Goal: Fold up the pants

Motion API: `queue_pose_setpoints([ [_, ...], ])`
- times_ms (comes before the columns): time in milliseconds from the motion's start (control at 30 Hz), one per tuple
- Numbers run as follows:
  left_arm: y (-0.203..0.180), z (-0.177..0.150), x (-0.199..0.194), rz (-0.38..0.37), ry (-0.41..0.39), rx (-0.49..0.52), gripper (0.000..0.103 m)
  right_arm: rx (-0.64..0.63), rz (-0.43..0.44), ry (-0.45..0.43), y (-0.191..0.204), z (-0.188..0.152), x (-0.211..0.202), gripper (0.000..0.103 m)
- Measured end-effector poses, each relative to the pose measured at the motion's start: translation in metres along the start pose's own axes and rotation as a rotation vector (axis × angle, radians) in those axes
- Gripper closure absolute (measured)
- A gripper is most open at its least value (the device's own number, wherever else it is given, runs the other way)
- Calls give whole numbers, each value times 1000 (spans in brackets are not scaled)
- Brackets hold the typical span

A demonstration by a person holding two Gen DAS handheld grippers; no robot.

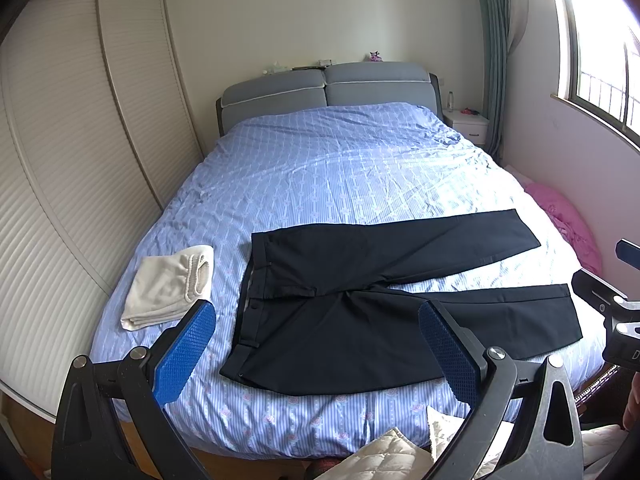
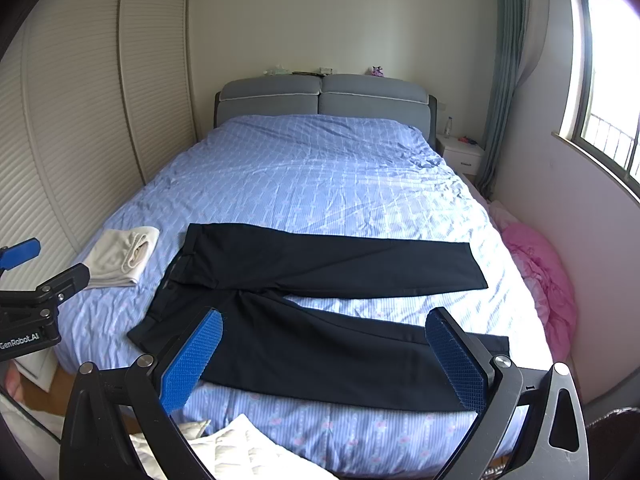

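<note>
Black pants [image 1: 360, 304] [image 2: 320, 312] lie flat and spread on the near part of the bed, waistband to the left, both legs running right in a narrow V. My left gripper [image 1: 316, 320] hovers open above the foot of the bed, over the waist and nearer leg, holding nothing. My right gripper [image 2: 324, 328] is also open and empty, above the nearer leg. Each gripper shows at the edge of the other's view, the right gripper [image 1: 616, 300] at the right and the left gripper [image 2: 36, 292] at the left.
A folded cream garment [image 1: 168, 286] [image 2: 120, 258] rests on the blue striped bed cover [image 1: 340, 172] left of the pants. A pink bundle [image 2: 540, 276] lies by the right wall, a louvred wardrobe [image 1: 72, 152] stands left, and white quilted fabric [image 2: 240, 452] sits below the bed's foot.
</note>
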State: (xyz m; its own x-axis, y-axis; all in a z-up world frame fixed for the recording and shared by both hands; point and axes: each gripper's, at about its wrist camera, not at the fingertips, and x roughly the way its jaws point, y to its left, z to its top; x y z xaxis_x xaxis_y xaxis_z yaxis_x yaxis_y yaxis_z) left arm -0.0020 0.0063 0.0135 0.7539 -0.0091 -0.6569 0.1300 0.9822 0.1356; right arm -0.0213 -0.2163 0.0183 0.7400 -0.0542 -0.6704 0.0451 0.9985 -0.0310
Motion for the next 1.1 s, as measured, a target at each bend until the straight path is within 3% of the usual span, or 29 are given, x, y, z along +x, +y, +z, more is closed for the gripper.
queue_pose_setpoints([
  [667, -1, -1, 0, 0, 1, 0, 0, 2, 4, 5, -1, 0, 3, 0],
  [1100, 16, -10, 23, 34, 61, -6, 0, -21, 19, 85, 16, -4, 33, 0],
])
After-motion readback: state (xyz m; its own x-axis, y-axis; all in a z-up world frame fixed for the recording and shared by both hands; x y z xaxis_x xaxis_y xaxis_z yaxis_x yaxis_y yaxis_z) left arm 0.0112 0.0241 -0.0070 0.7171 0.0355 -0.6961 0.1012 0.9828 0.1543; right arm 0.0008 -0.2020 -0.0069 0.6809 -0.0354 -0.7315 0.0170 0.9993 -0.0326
